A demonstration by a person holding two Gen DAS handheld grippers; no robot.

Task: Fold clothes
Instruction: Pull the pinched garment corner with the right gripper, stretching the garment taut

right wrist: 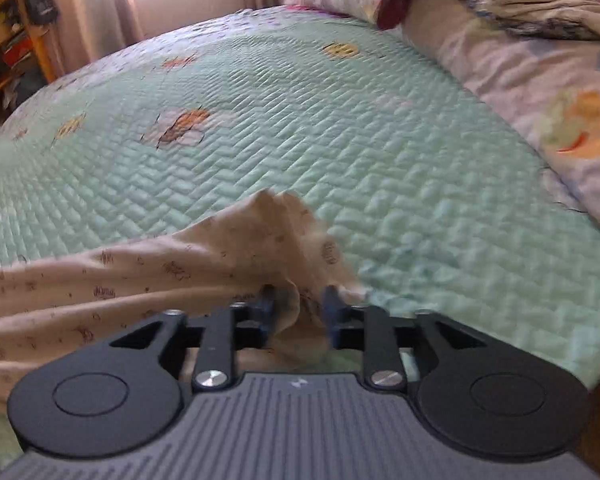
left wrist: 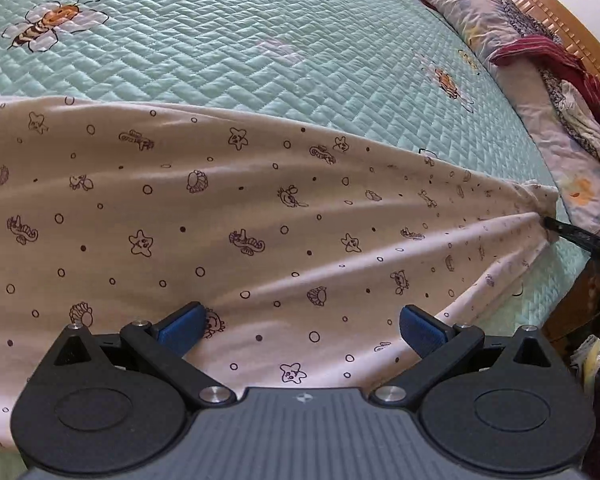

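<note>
Our left tool (left wrist: 300, 330) hovers with its blue pads (left wrist: 182, 330) spread wide apart over the cream printed garment (left wrist: 204, 216), gripping nothing. Our right tool (right wrist: 298, 308) is clamped on a bunched corner of that garment, which rises in a crumpled peak between its fingers. The garment stretches taut between these two ends, lying across the near edge of the mint quilted bedspread (left wrist: 204, 40). A crumpled floral duvet (right wrist: 540, 92) lies along the bed's far side.

A green quilt (left wrist: 220, 40) with bees (left wrist: 48, 24) covers the bed; floral duvet (right wrist: 540, 92) and red cloth (left wrist: 540, 52) along its edge.
</note>
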